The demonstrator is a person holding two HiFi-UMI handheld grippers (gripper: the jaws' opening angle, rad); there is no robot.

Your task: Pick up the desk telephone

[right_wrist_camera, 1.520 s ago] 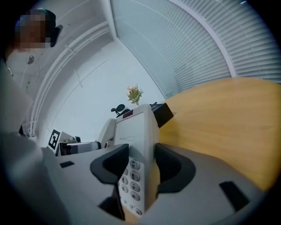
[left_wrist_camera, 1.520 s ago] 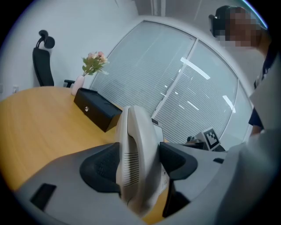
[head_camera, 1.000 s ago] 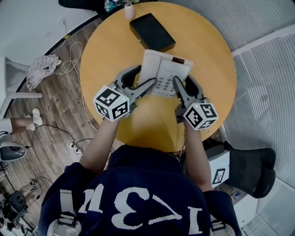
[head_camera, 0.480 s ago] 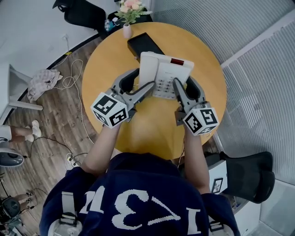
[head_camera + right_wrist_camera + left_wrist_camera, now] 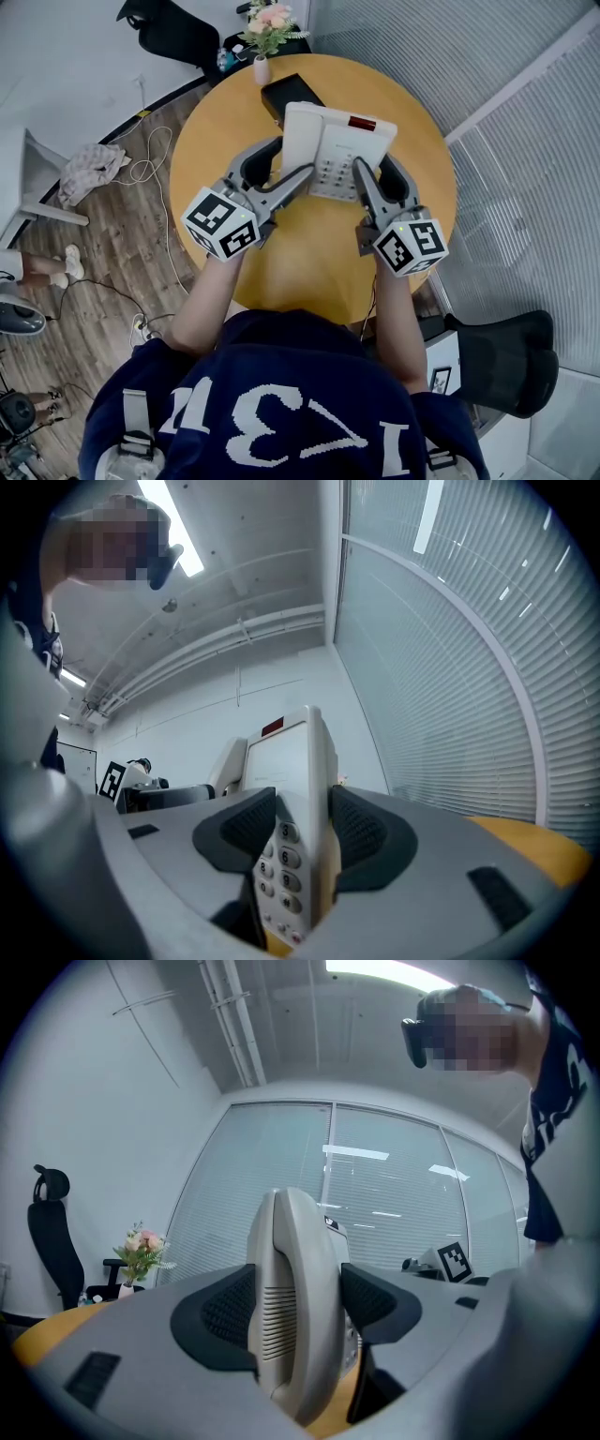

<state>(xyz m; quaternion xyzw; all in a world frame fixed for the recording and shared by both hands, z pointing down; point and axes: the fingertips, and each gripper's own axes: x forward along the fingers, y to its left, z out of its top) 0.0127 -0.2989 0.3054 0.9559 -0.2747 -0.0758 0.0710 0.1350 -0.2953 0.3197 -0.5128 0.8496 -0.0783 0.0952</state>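
The white desk telephone (image 5: pixel 333 145) hangs above the round yellow table (image 5: pixel 309 253), held from both sides. My left gripper (image 5: pixel 281 171) is shut on its handset side. In the left gripper view the grey handset (image 5: pixel 291 1307) stands on edge, pressed between the two black pads of the left gripper (image 5: pixel 295 1314). My right gripper (image 5: pixel 380 178) is shut on the keypad side. The right gripper view shows the phone's number keys and red display strip (image 5: pixel 292 761) clamped between the pads of the right gripper (image 5: pixel 300 838).
A black box (image 5: pixel 279 92) lies on the table behind the phone, partly hidden by it. A vase of flowers (image 5: pixel 265 33) stands at the far edge. Black office chairs (image 5: pixel 511 361) stand by the table. Cloth (image 5: pixel 89 169) and cables lie on the wooden floor.
Both grippers have risen together with the telephone held between them. The table now looks smaller, and the phone covers more of the black box.
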